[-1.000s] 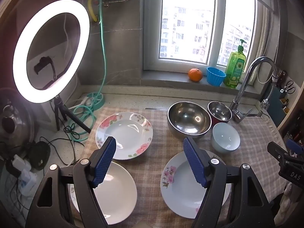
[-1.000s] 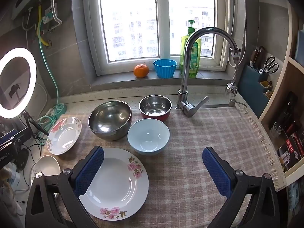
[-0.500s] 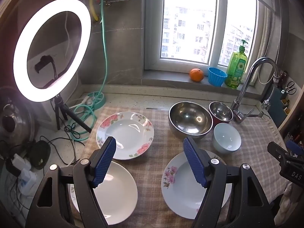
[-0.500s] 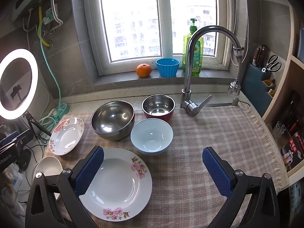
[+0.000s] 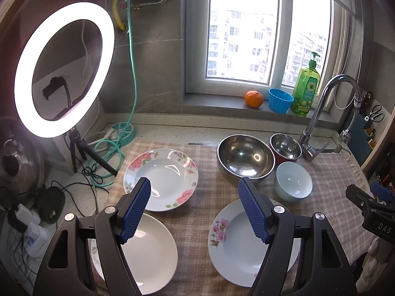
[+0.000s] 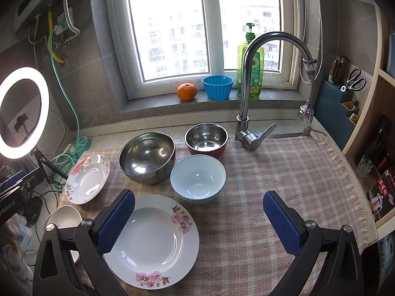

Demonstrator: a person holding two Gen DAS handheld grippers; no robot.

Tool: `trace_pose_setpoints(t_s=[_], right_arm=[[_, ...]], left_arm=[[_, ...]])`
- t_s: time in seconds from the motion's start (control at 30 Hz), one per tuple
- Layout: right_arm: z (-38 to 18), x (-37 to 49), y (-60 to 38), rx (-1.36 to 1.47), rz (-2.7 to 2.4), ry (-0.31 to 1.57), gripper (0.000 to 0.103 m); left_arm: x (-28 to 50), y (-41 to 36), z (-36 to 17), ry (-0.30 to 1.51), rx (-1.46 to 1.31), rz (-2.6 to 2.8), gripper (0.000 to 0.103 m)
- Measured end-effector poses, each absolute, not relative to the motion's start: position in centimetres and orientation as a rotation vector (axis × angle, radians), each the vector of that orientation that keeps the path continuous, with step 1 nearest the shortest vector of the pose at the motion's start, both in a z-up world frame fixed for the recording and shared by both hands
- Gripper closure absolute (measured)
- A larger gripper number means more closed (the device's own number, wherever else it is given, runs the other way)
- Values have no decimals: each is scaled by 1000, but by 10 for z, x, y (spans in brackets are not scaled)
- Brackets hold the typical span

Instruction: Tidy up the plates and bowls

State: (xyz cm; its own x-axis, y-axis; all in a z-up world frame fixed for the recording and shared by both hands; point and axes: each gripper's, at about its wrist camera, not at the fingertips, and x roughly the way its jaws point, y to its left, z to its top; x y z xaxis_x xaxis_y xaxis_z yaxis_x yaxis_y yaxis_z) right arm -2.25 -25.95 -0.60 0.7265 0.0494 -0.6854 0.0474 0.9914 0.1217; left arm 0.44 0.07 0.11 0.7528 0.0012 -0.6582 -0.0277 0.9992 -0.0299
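1. The left gripper point(image 5: 193, 208) hangs above the bench, tilted down and forward, its blue pads spread wide with nothing between them.
2. Just under its left pad lies a plain white plate point(image 5: 150, 249); under its right pad lies a pink-flowered plate point(image 5: 234, 244). Ahead, past the left pad, sits a rose-rimmed plate point(image 5: 161, 178).
3. The right gripper point(image 6: 198, 219) is posed the same way, over the checked cloth point(image 6: 284, 172), jaws gaping and holding nothing.
4. Its left pad overlaps the pink-flowered plate point(image 6: 153, 241); beneath its right pad is only cloth.
5. Straight ahead of it stands a pale blue bowl point(image 6: 197, 178), touching or nearly touching the large steel bowl point(image 6: 147, 156) to the left; beyond is a small red-sided steel bowl point(image 6: 206, 139), then the tap point(image 6: 246, 93).
6. The left wrist view alone shows the whole white plate, a pot lid point(image 5: 17, 153) and tangled cables point(image 5: 93, 170) on the far left; the right gripper's tip shows at its right edge.
7. The right wrist view alone shows the knife block with scissors point(image 6: 353, 81) and shelves on the far right.
8. Both views show the ring light point(image 5: 64, 69), and the orange point(image 6: 187, 91), blue cup point(image 6: 217, 87) and soap bottle point(image 6: 249, 61) on the sill.
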Motion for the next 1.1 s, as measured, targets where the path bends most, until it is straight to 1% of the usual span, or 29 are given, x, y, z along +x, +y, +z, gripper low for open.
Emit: trace_pose_setpoints(t_s=[1.1], right_arm=[[-7, -23, -258, 139, 2, 763, 1]], left_arm=[[4, -1, 2, 717, -37, 7, 30]])
